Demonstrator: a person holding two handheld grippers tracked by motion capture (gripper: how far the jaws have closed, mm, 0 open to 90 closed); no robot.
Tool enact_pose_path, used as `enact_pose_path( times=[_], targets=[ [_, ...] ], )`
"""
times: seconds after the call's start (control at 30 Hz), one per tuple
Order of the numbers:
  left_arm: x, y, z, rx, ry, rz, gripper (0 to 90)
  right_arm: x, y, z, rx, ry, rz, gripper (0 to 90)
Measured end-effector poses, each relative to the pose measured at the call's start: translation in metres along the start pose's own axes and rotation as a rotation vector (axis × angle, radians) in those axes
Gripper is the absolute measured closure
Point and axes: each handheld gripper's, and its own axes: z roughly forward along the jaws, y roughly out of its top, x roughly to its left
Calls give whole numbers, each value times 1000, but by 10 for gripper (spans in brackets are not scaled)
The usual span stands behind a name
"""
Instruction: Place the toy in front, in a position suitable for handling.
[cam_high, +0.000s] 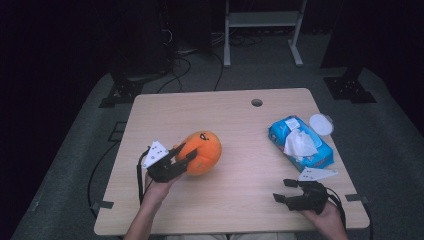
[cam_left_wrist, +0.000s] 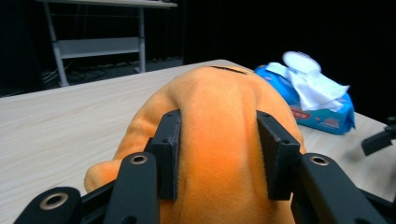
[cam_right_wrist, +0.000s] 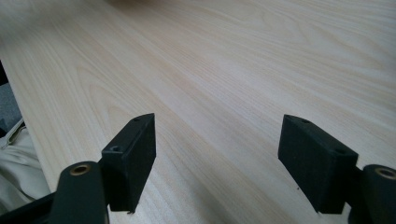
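With the left gripper (cam_high: 183, 153) pinching the orange plush toy (cam_high: 202, 151) at centre-left of the high view and the right gripper (cam_high: 286, 190) idle at lower right, jaws spread, the soft plush may compress and slip free, dropping onto the table (cam_high: 235, 210).

One orange plush toy (cam_high: 202, 151) is counted at the left, one blue wipes pack (cam_high: 300, 142) at the right, and two grippers near.
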Motion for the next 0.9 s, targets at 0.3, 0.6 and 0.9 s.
enact_pose_path(
  times=[0.3,0.6,0.9],
  targets=[
    [-27,-6,17,41,-72,38,573,-1,0,-2,-10,-5,-2,267],
    [-44,-13,31,76,-122,67,571,-2,1,-5,-17,-16,0,267],
    [-55,-19,40,100,-151,80,568,-4,1,-8,-34,-28,6,267]
  ],
)
